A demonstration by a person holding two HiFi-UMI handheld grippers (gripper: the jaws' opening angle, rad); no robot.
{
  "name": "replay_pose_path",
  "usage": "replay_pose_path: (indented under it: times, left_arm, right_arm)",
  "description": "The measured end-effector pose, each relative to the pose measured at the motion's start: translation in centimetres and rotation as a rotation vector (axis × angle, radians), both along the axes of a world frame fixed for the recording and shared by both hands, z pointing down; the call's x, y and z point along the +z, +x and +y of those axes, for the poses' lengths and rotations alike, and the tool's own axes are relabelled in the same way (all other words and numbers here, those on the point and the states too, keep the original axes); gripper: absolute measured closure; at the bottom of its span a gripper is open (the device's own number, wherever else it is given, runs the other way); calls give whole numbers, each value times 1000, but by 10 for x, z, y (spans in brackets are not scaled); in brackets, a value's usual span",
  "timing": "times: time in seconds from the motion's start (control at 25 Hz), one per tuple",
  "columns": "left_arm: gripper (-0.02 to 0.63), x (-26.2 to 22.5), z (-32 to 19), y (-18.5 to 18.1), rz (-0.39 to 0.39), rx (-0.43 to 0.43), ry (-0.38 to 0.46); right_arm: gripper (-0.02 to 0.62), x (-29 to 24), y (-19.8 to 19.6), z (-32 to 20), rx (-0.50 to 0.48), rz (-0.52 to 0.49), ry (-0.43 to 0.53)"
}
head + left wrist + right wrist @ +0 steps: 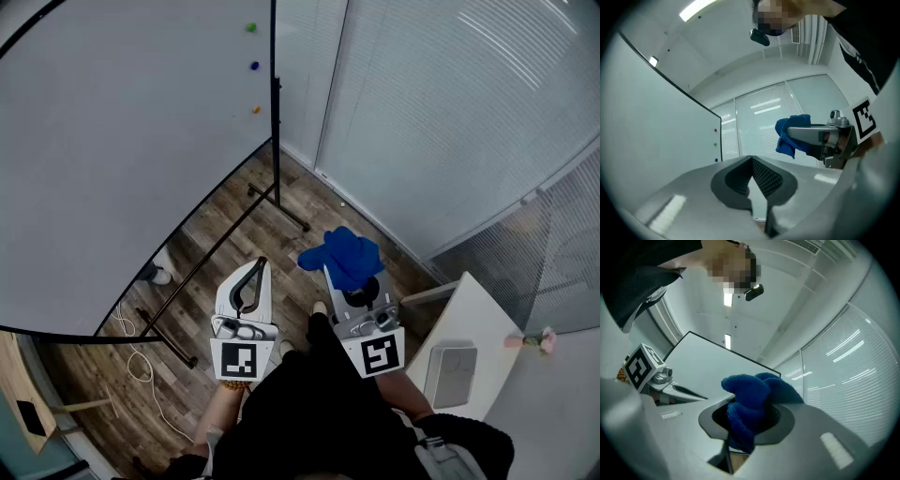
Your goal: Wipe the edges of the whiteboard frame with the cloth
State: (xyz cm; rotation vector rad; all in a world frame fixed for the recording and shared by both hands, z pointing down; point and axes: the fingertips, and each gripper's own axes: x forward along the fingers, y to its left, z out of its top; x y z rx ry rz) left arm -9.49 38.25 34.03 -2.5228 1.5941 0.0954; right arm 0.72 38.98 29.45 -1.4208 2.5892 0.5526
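Blue terry cloth (754, 401), fuzzy and bunched into a lump, is clamped between the jaws of the right gripper (349, 270), with its loose folds spilling over the tips. The smooth grey moulded jaws of the left gripper (753, 161) meet tip to tip, their dark pads (766, 176) finely ribbed. Each gripper carries a cube (234, 359) with a black-and-white square marker. Both grippers are held above a wood-plank floor (225, 248), clear of the whiteboard (112, 141). The board's thin black frame (273, 56) borders a smooth pale face bearing three small round magnets (254, 67): green, blue and orange.
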Motion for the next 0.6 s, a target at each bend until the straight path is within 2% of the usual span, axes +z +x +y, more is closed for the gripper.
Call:
replay_pose_path:
  times: [0.32, 0.6]
  left_arm:
    - [606, 9, -54, 29, -31, -5, -20]
    - [606, 8, -136, 83, -59, 14, -19]
  right_arm:
    - [485, 7, 22, -53, -61, -72, -19]
    - [483, 5, 61, -131, -116, -113, -11]
